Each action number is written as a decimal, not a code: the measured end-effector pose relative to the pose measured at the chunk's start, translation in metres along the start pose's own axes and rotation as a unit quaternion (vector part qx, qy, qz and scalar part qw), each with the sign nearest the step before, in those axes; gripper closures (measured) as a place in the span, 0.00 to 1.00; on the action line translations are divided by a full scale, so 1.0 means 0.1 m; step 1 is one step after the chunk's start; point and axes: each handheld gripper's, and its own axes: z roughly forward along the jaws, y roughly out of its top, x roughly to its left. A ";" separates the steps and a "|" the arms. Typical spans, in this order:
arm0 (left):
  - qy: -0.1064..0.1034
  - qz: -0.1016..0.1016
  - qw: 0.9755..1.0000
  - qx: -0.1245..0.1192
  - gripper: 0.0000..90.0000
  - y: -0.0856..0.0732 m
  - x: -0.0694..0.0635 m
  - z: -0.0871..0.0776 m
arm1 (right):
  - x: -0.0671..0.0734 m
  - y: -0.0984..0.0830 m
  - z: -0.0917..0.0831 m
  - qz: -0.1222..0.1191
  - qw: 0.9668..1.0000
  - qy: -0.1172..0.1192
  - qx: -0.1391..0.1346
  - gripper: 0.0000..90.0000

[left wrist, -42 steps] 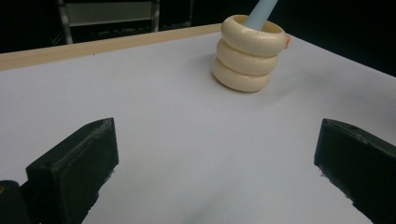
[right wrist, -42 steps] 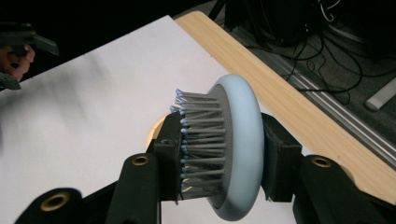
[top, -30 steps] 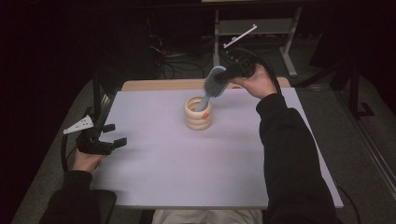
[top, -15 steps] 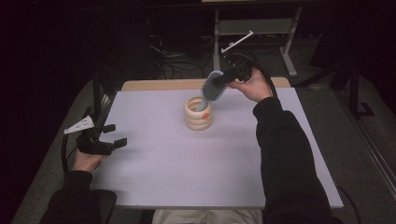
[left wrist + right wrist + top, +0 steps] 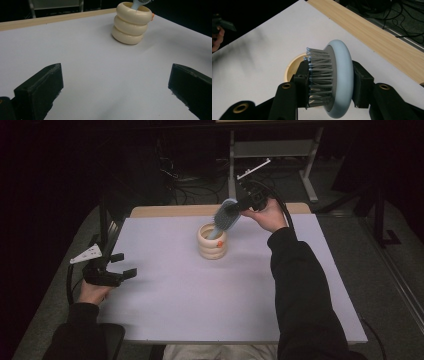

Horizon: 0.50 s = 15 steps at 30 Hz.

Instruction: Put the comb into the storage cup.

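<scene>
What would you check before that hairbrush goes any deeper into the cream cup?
1. Right gripper clamped on the hairbrush head: ok.
2. Handle tip inside the ringed cup: ok.
3. Cup upright on the white mat: ok.
4. Handle touching the cup's bottom: cannot tell.
5. Left gripper open and apart from the cup: ok.
6. Orange bit on the cup's side clear of the brush: ok.

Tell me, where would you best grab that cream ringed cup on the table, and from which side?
Probably across its stacked rings, low on the cream ringed cup, coming level from the open left gripper side. It stands upright, its bulges give the jaws grooves to settle in, and that side is free. From above is poor: the blue hairbrush, clamped in the right gripper, has its handle in the mouth.
</scene>
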 end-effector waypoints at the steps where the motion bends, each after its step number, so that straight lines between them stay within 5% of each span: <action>1: 0.001 0.001 1.000 0.001 0.00 0.00 0.00 0.00 | -0.01 -0.01 0.00 0.004 1.000 0.000 -0.003 0.61; 6: 0.010 0.005 1.000 0.006 0.00 0.00 -0.01 0.00 | -0.05 -0.02 0.03 0.025 1.000 0.003 -0.009 0.58; 15: 0.009 0.004 1.000 0.010 0.00 0.00 -0.01 0.01 | -0.08 -0.05 0.06 0.035 0.999 0.020 -0.005 0.37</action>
